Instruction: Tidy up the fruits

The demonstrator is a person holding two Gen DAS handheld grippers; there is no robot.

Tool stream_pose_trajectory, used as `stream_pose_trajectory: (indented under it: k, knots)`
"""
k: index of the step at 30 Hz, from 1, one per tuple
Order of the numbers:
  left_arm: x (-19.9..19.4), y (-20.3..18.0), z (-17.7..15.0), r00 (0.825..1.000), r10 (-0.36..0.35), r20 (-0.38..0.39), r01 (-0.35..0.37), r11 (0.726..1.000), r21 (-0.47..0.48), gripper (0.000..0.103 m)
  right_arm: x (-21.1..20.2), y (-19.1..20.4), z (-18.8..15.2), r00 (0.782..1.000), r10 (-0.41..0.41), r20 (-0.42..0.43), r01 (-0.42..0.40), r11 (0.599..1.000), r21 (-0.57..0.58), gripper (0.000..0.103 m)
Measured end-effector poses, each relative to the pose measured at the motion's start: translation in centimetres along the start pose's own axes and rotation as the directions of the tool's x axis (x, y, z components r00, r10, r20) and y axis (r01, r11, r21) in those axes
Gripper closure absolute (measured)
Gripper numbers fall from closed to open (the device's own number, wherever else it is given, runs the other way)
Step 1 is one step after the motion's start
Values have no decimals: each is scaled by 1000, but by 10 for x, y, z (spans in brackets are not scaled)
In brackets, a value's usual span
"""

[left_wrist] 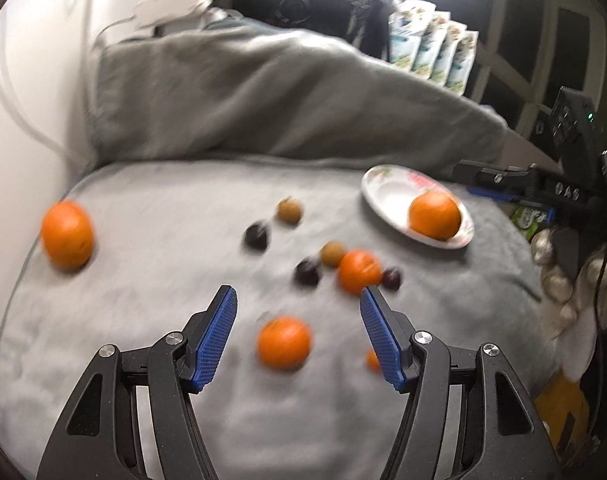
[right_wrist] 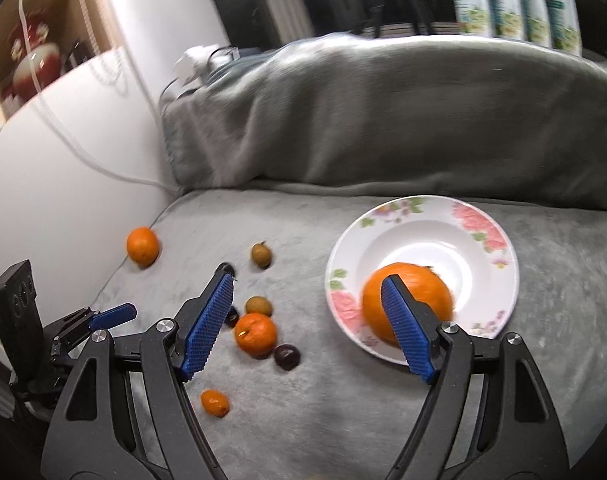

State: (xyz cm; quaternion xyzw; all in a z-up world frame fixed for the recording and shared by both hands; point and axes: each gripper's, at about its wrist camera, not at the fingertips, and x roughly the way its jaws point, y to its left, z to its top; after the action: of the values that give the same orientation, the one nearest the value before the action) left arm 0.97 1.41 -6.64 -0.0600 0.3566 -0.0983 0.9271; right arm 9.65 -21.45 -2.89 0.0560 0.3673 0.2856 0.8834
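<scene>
A floral white plate (right_wrist: 423, 208) lies on the grey cushion and holds one large orange (right_wrist: 431, 286). My right gripper (right_wrist: 306, 280) hovers open over the cushion, its right finger in front of that orange and nothing between the pads. Loose on the cushion are a mandarin (right_wrist: 255, 334), a tiny orange fruit (right_wrist: 214, 403), an orange (right_wrist: 142, 246) by the wall, brown longans (right_wrist: 262, 255) and dark plums (right_wrist: 286, 356). My left gripper (left_wrist: 298, 294) is open above another orange (left_wrist: 283, 342), not touching it. The plate (left_wrist: 379, 184) sits at its far right.
The grey backrest cushion (right_wrist: 383, 112) rises behind the seat. A white wall (right_wrist: 63, 168) with a cable borders the left side. Printed packets (left_wrist: 435, 48) stand at the back. The seat's right edge (left_wrist: 519, 264) drops off beside pale objects.
</scene>
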Motion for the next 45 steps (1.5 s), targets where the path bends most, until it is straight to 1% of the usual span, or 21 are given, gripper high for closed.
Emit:
stream_pose_trajectory:
  k: [5, 10, 14, 18, 22, 24, 27, 28, 38, 41, 45]
  knots:
    - [-2, 17, -18, 999, 8, -32, -10, 998, -66, 39, 18, 20, -8, 998, 33, -49, -37, 997, -67, 24]
    - [1, 22, -24, 999, -8, -39, 4, 994, -108, 39, 33, 37, -18, 994, 50, -97, -61, 991, -120, 24]
    - [7, 20, -27, 998, -35, -51, 28, 992, -125, 40, 44, 47, -28, 989, 44, -140, -67, 984, -164, 35]
    - [15, 16, -27, 996, -64, -69, 55, 991, -121, 46, 55, 53, -36, 983, 30, -179, -65, 979, -194, 44]
    - [21, 14, -24, 994, -80, -73, 70, 990, -125, 49, 67, 54, -42, 977, 20, -210, -64, 977, -203, 47]
    - [24, 14, -22, 994, -77, -73, 67, 990, -122, 50, 71, 54, -43, 976, 13, -219, -60, 976, -209, 48]
    - [29, 16, -21, 993, -85, -81, 74, 988, -136, 57, 76, 55, -44, 974, -6, -225, -46, 973, -226, 49]
    - [30, 16, -21, 992, -88, -85, 76, 987, -139, 58, 78, 55, -43, 974, -10, -225, -44, 972, -229, 49]
    - [36, 17, -22, 990, -99, -104, 83, 986, -147, 62, 89, 54, -43, 970, -24, -242, -35, 971, -235, 49]
    - [39, 18, -21, 989, -98, -112, 81, 985, -150, 63, 91, 53, -44, 968, -26, -249, -35, 971, -237, 54]
    - [40, 18, -22, 988, -101, -114, 83, 985, -153, 64, 93, 54, -45, 966, -32, -256, -33, 969, -246, 54]
